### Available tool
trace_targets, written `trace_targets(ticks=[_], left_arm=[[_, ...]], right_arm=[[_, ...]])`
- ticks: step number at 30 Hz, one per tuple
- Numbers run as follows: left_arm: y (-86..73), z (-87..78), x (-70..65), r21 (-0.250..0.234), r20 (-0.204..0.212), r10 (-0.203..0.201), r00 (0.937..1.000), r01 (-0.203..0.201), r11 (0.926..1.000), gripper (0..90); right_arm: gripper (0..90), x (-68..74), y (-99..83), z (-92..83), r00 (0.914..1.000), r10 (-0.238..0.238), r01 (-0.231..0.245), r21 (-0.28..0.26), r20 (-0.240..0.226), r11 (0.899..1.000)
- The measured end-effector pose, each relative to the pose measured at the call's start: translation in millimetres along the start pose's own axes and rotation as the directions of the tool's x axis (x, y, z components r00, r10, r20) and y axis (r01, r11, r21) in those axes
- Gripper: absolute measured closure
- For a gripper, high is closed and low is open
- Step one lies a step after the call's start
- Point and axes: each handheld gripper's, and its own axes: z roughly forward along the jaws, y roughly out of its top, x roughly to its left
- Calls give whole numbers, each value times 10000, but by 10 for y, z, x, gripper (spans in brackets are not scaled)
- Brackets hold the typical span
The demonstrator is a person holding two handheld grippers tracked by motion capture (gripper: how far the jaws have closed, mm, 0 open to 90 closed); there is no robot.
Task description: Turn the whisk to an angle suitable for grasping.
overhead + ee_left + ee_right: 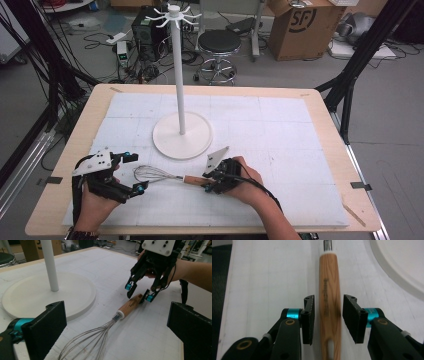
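Where the person's forearms enter at the near table edge, the left hand [95,197] rests low with its palm inward, and the left gripper [135,172] points across the table toward the whisk [165,176]. Its jaws stand wide apart with nothing between them. The right hand [245,182] is angled inward from the right, and the right gripper [206,181] points down at the end of the wooden handle [329,305]. Its jaws straddle the handle, a narrow gap showing on each side, so the pads appear not to press on it.

Part of the handle end lies behind the right gripper in the high view, and the left gripper view cuts off the wire loops [87,342] at its bottom edge. Lettering on the handle is too blurred to read.

The whisk lies flat on the white mat [280,140], wire head toward the left gripper; it has thin steel loops, a white collar and a light wooden handle. Beyond it, just clear of the loops, stands the white stand [182,134] with a round base and tall post.
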Motion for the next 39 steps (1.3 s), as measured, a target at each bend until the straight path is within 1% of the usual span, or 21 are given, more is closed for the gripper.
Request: trace_targets(ticks=[3,4,5,6,7,9,10,11,12,13,14,16,25,30,32,34,35,36,37,38,39], left_arm=[[-9,-6,-3,29,-22,-17,10000,17,10000,29],[-9,-6,-3,29,-22,-17,10000,17,10000,29],[-11,-4,-6,36,-55,-4,10000,4,10000,29],[-11,-4,-6,36,-55,-4,10000,4,10000,29],[-11,3,-11,49,-27,-26,10000,27,10000,29],[-11,8,-11,67,-45,4,10000,-4,10000,29],[-10,14,-15,93,-18,-18,10000,18,10000,29],[-9,22,-14,109,-5,18,10000,-18,9999,29],[-9,31,-20,110,-13,-13,10000,13,9999,29],[-4,43,-23,147,20,7,10000,-7,9999,29],[-4,43,-23,147,20,7,10000,-7,9999,29],[2,51,-27,144,43,39,10000,-40,9999,29],[2,62,-11,115,98,34,9999,-35,9999,29],[10,42,-7,49,80,37,10000,-37,10000,29],[13,28,-5,32,72,35,10000,-35,10000,29],[11,18,-1,-1,35,25,10000,-25,10000,29],[9,13,2,-16,33,15,10000,-15,10000,29],[7,10,4,-17,-3,21,10000,-21,10000,29],[6,8,3,-32,-36,-2,10000,2,10000,29],[5,5,5,-59,-46,6,10000,-6,10000,29],[5,3,5,-72,-46,-8,10000,8,10000,29]], right_arm=[[606,23,-143,-97,9997,136,-136,-24,198,9999],[605,36,-196,-127,9993,265,-266,33,250,9996],[604,41,-247,-147,9989,326,-328,50,326,9994],[604,41,-247,-147,9989,326,-328,50,326,9994],[604,59,-341,-178,9978,509,-517,173,419,9985],[608,68,-384,-182,9972,602,-611,179,441,9980],[632,77,-446,-183,9965,717,-725,191,426,9972],[632,77,-446,-183,9965,717,-725,191,426,9972],[680,69,-467,-183,9963,802,-802,6,305,9968],[724,66,-458,-185,9971,690,-692,42,308,9976],[724,66,-458,-185,9971,690,-692,42,308,9976],[723,64,-426,-163,9981,505,-507,45,356,9987],[730,9,-331,-77,9985,503,-501,-86,219,9987],[725,-29,-205,10,9992,294,-293,-56,266,9996],[708,-37,-201,21,9988,317,-312,-128,386,9994],[654,-57,-207,23,9975,352,-344,-137,618,9993],[630,-59,-210,20,9958,475,-465,-151,780,9988],[618,-71,-215,24,9938,478,-458,-218,1003,9987],[618,-71,-215,24,9938,478,-458,-218,1003,9987],[610,-92,-226,16,9905,672,-647,-242,1202,9976],[610,-92,-226,16,9905,672,-647,-242,1202,9976]])
